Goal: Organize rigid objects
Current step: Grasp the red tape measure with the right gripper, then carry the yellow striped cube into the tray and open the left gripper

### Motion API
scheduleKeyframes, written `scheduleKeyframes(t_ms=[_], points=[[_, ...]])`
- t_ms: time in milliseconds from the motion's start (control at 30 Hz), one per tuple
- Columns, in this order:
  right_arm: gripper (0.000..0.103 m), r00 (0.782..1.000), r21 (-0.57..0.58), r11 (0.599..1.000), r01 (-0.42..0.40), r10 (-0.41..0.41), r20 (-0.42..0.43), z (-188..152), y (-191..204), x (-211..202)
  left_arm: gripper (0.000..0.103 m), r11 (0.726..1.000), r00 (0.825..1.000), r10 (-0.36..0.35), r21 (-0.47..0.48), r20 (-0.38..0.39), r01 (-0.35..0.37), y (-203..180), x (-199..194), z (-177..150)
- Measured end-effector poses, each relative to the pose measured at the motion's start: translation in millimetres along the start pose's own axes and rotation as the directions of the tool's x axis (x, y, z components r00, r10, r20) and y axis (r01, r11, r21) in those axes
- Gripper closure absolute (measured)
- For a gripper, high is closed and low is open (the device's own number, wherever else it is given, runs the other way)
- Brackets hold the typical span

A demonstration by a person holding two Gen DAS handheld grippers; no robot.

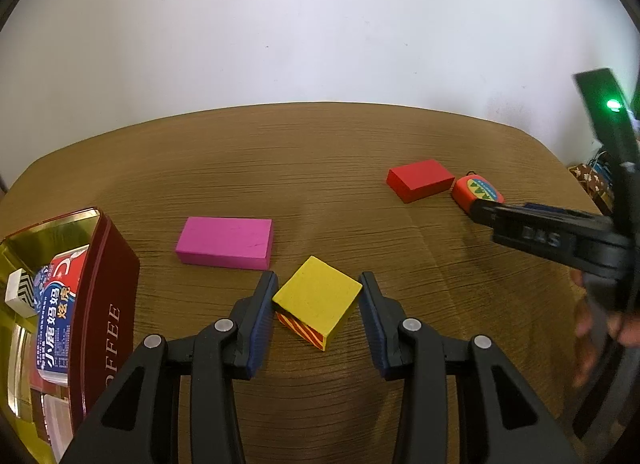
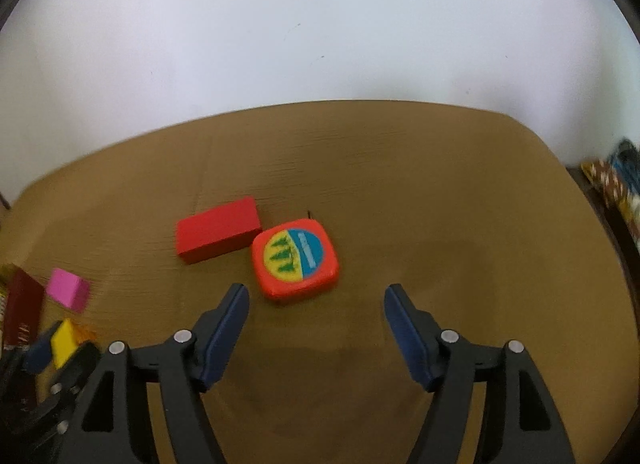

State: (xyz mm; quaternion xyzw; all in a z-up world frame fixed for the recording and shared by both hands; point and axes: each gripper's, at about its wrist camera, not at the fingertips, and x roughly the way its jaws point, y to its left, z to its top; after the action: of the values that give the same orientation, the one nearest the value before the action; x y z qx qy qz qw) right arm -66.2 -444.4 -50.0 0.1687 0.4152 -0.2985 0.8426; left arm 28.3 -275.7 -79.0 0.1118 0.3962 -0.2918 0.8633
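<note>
Yellow block held, right tool open

Tool on the left (image 1: 318,304) grips the yellow block (image 1: 316,298) corner to corner, narrowly opened, its pads pressing on the block above the tabletop (image 1: 320,167). The right tool (image 2: 316,324) stands wide open with nothing between its pads; the orange tape measure (image 2: 296,262) lies just ahead of it, touching the red block (image 2: 218,229). The pink block (image 1: 225,242) lies flat toward the left edge. A dark red tin (image 1: 102,304) stands at the left edge and holds packets.
</note>
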Motion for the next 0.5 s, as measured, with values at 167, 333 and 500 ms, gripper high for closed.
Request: scheduleKeyframes(t_ms=[167,333,500], points=[[0.031,1.000,-0.029,0.999,-0.013,0.014,0.020,10.1,-1.3,11.0,0.066,1.000,1.000,0.004,0.005,-0.004,-0.004,0.4,0.3,0.8],[0.031,1.000,-0.019,1.000,-0.009,0.010,0.024,4.4,-6.1,17.2,0.066,1.000,1.000,0.004,0.009,-0.005,-0.004,-0.3,1.0,0.8],[0.055,0.999,-0.048,0.999,-0.009,0.011,0.042,-7.1,13.3,4.9,0.066,1.000,1.000,0.007,0.010,-0.030,-0.007,-0.9,6.8,2.3]])
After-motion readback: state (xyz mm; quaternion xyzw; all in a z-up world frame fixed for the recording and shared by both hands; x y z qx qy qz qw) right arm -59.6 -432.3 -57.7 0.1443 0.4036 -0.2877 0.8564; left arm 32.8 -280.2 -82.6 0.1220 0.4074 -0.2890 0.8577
